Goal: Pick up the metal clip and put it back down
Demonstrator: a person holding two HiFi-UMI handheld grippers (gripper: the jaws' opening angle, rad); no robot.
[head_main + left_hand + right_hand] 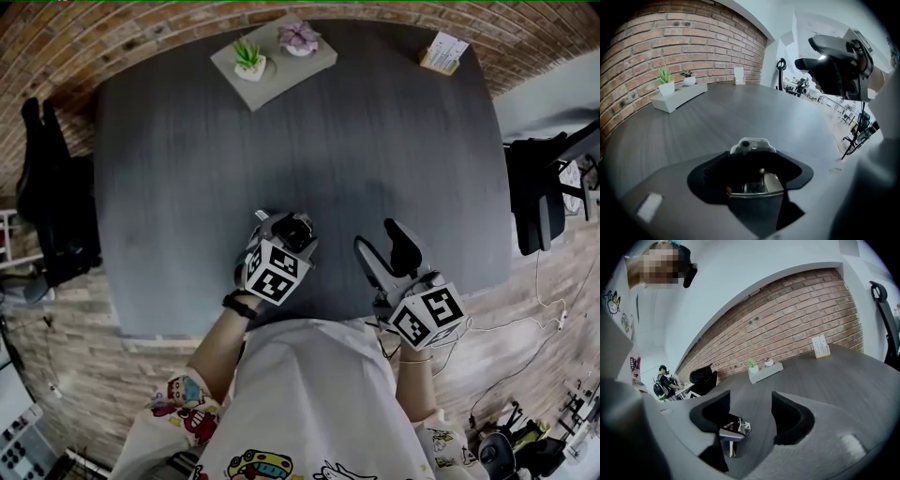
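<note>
The metal clip [752, 146] shows as a small silvery piece low over the dark grey table [187, 169], between the black pads of my left gripper [752, 166]. Those jaws stand wide around it and I see no pad pressing on it. In the head view the left gripper [289, 225] covers most of the clip, near the table's front edge. My right gripper [380, 246] is to the right of it, lifted off the table, open, with nothing between its pads [792, 418]. The left gripper view shows the right gripper [834, 65] up in the air.
A grey block [272, 61] with two small potted plants stands at the table's far side, and a card stand [443, 53] at the far right corner. Black chairs stand left [52, 197] and right [534, 187] of the table. A brick wall runs behind.
</note>
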